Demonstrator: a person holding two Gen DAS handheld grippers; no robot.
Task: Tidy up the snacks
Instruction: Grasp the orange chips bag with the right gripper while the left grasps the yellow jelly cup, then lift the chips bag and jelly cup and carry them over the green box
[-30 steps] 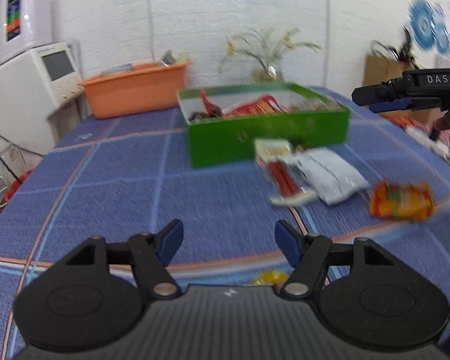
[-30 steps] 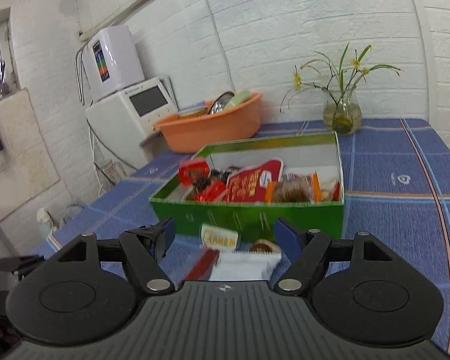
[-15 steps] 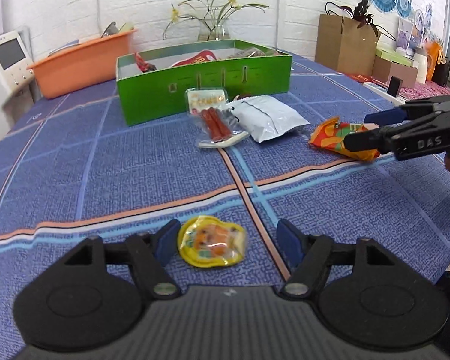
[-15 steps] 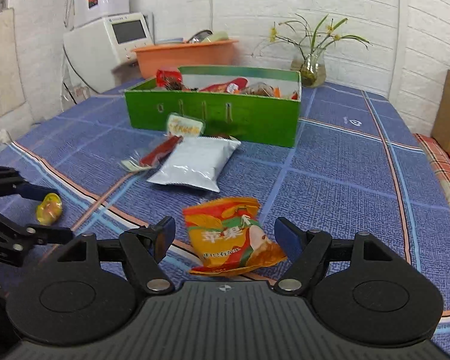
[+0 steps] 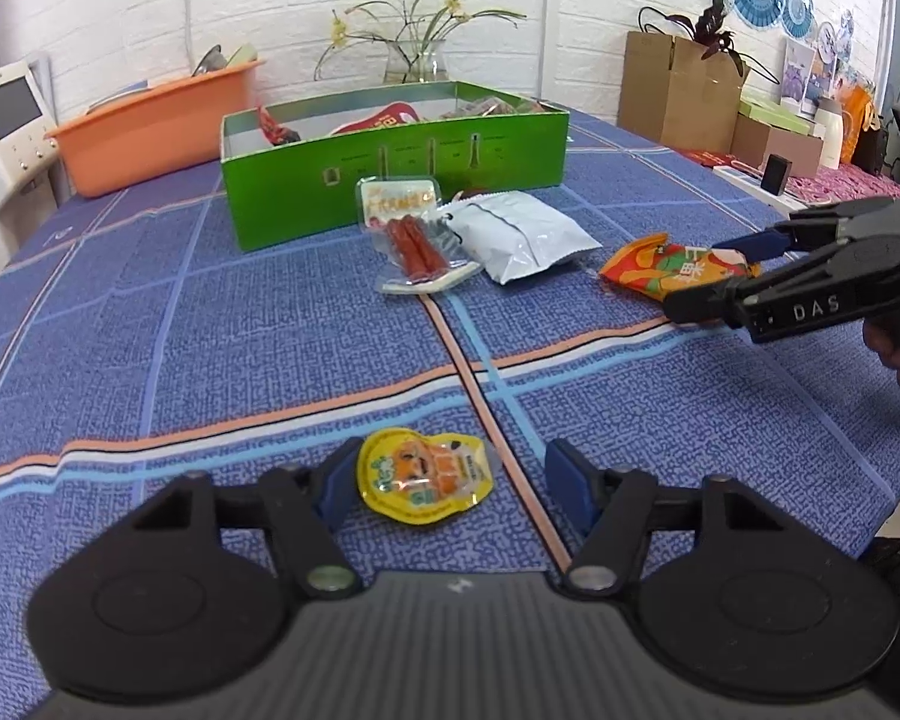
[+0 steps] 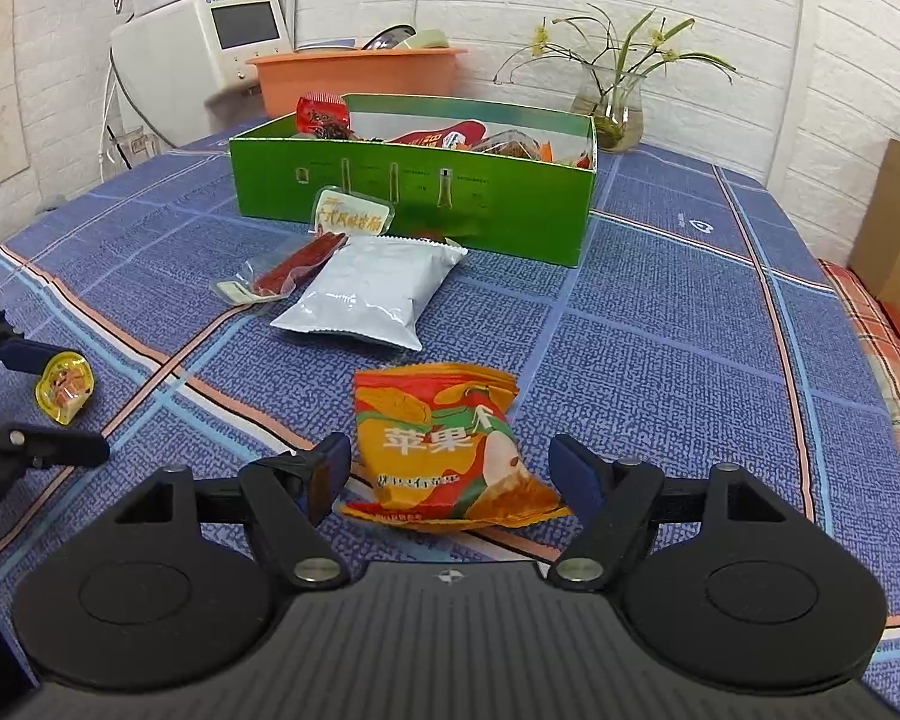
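the left claw (image 5: 450, 480), jaws just closing but not gripping, is straddling the yellow jelly cup (image 5: 424, 476) on the table (image 5: 210, 330); the released right claw (image 6: 450, 474) is straddling the orange snack bag (image 6: 444, 438), lying lengthwise ahead.

Before my box (image 5: 390, 186) lie sausage pack (image 5: 411, 234) and pouch (image 5: 519, 234) side by side — jelly cup (image 5: 423, 474) nearest me

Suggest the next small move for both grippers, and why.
Probably close both. The left gripper, jaws just narrowing, brackets the small yellow jelly cup; the right gripper brackets the orange apple-print snack bag. Neither looks clamped; both lie flat.
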